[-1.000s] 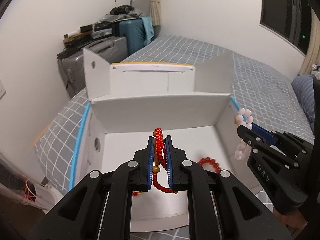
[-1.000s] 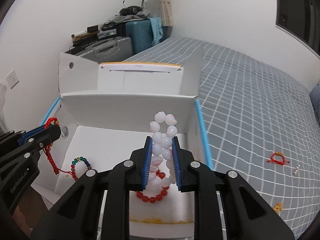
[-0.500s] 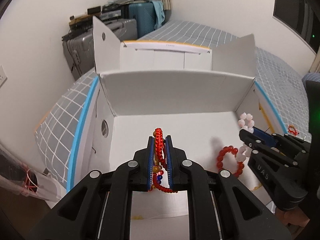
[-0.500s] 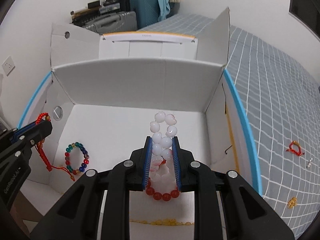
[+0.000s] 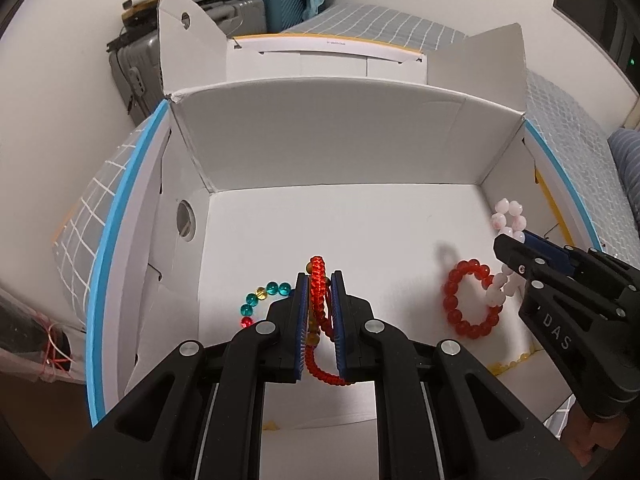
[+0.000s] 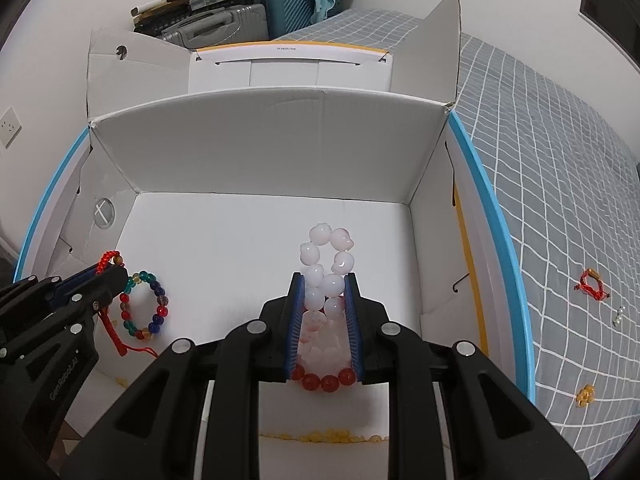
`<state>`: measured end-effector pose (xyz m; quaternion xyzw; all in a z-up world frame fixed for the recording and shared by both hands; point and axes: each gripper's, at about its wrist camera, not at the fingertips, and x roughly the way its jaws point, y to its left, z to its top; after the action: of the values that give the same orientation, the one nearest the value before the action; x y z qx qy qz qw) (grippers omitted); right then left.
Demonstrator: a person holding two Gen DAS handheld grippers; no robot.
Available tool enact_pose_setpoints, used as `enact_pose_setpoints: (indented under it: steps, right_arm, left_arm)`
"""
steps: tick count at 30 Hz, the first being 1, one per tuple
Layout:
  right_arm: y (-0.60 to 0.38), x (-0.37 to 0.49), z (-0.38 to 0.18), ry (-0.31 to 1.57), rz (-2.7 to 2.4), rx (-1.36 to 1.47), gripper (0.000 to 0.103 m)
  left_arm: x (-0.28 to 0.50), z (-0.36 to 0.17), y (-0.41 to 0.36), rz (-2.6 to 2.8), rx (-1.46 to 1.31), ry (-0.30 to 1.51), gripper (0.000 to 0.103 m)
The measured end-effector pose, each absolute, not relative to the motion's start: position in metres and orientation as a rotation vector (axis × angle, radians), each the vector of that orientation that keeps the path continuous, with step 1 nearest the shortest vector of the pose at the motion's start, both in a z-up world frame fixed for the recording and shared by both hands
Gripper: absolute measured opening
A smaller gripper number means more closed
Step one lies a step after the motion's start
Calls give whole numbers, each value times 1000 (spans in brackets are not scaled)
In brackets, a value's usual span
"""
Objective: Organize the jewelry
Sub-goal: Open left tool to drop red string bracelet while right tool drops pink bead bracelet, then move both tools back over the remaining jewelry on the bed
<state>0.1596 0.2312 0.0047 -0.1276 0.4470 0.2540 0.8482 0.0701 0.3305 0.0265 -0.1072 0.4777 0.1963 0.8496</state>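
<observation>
My left gripper [image 5: 319, 280] is shut on a red braided cord bracelet [image 5: 318, 276] and holds it low inside the open white cardboard box [image 5: 328, 144], over a multicoloured bead bracelet [image 5: 260, 296] on the box floor. My right gripper [image 6: 324, 280] is shut on a pale pink bead bracelet [image 6: 328, 256], held above a red bead bracelet [image 5: 468, 300] that lies on the floor. The right gripper shows in the left wrist view [image 5: 508, 240], the left gripper in the right wrist view [image 6: 110, 270]. A yellow bead strand [image 6: 328, 436] lies along the near wall.
The box stands on a bed with a grey checked cover [image 6: 560, 160]. On the cover to the right lie a small red cord piece [image 6: 592, 280], a small pale piece [image 6: 619, 316] and a yellow piece [image 6: 584, 394]. Suitcases [image 6: 248, 20] stand behind, by the wall.
Both grippers have moved forward and down into the box with their bracelets still held. The box floor and the bracelets on it now fill the views.
</observation>
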Motion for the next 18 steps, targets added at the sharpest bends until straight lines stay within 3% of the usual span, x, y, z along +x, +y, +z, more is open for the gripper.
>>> enact_pose_setpoints:
  steps: [6, 8, 10, 18]
  right_arm:
    - [231, 159, 6, 926, 534, -260, 22]
    - [229, 158, 7, 922, 534, -254, 24]
    - [227, 157, 11, 910, 534, -246, 30]
    - [208, 152, 38, 825, 520, -199, 65]
  left_arm:
    - [69, 26, 332, 422, -226, 1009, 13]
    - [69, 27, 332, 420, -227, 1006, 21]
    - [68, 30, 333, 428, -231, 995, 37]
    - [61, 48, 333, 458, -239, 926, 71]
